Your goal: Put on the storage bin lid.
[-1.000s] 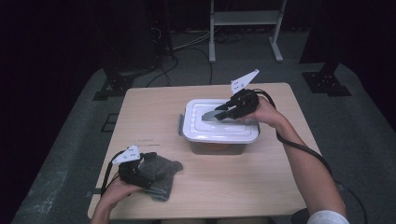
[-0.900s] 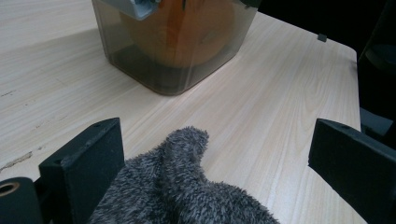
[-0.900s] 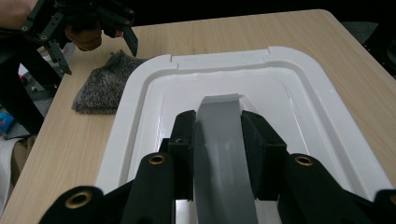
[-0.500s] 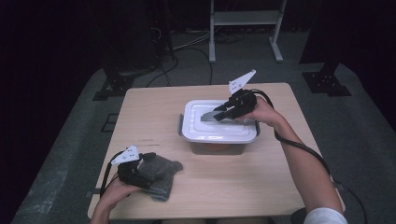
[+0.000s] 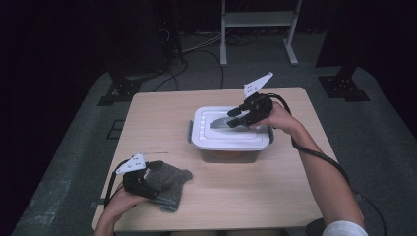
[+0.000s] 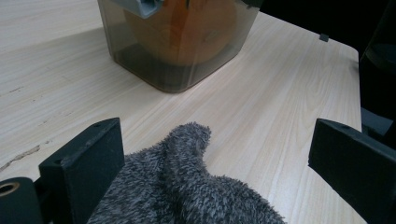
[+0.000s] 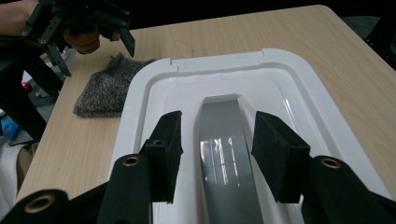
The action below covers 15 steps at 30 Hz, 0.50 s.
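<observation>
High view: a clear container with a white lid (image 5: 230, 129) stands near the middle of the bench (image 5: 275, 196), a little toward its far edge. The right hand-held gripper (image 5: 235, 118) reaches over the lid from the right-hand edge side, its jaws on either side of the grey handle (image 5: 222, 121) on the lid top. Near the near left corner, the left hand-held gripper (image 5: 153, 183) rests on a grey fuzzy cloth (image 5: 169, 184) lying flat on the bench, well apart from the container.

Left gripper view: the jaws of the left hand-held gripper (image 6: 215, 158) stand wide apart, with the cloth (image 6: 187, 186) bunched between them; the pads do not press on it. Beyond, the container's clear wall (image 6: 177, 46) shows something orange inside, and a grey latch sits at its upper rim.

Right gripper view: the right hand-held gripper (image 7: 217, 144) has just been opening its jaws; they now stand partway open on both sides of the grey handle (image 7: 224, 154), with a gap between each pad and the handle, so nothing is gripped. The white lid (image 7: 299, 93) lies beneath. Farther off, toward the near left corner, the cloth (image 7: 102, 88) lies under the left hand-held gripper (image 7: 93, 46).
</observation>
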Each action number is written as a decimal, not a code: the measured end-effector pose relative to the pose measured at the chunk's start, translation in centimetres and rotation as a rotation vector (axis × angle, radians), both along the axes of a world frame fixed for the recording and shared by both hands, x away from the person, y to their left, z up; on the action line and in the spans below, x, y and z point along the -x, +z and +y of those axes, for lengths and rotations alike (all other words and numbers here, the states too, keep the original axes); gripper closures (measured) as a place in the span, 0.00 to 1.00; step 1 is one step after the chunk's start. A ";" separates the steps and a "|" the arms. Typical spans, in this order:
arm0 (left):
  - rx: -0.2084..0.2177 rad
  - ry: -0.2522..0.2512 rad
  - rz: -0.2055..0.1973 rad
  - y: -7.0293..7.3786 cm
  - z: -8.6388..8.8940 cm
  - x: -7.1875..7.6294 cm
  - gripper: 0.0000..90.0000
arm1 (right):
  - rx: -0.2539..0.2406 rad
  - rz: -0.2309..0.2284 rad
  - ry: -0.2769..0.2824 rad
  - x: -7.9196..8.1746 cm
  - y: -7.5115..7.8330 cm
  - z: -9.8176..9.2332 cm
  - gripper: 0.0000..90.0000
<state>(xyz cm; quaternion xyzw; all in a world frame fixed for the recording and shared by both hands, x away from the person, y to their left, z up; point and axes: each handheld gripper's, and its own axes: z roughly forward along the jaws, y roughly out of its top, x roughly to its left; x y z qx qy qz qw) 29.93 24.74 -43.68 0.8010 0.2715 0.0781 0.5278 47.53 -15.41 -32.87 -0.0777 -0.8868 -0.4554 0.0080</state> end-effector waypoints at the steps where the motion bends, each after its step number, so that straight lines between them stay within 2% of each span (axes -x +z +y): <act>1: 0.000 0.000 0.000 0.0 0.0 0.0 0.03 | 0.000 0.001 -0.005 0.1 0.0 -0.1 0.55; 15: 0.000 -0.003 0.002 0.0 -0.1 0.1 0.03 | -0.027 -0.007 -0.033 1.3 0.8 -2.0 0.50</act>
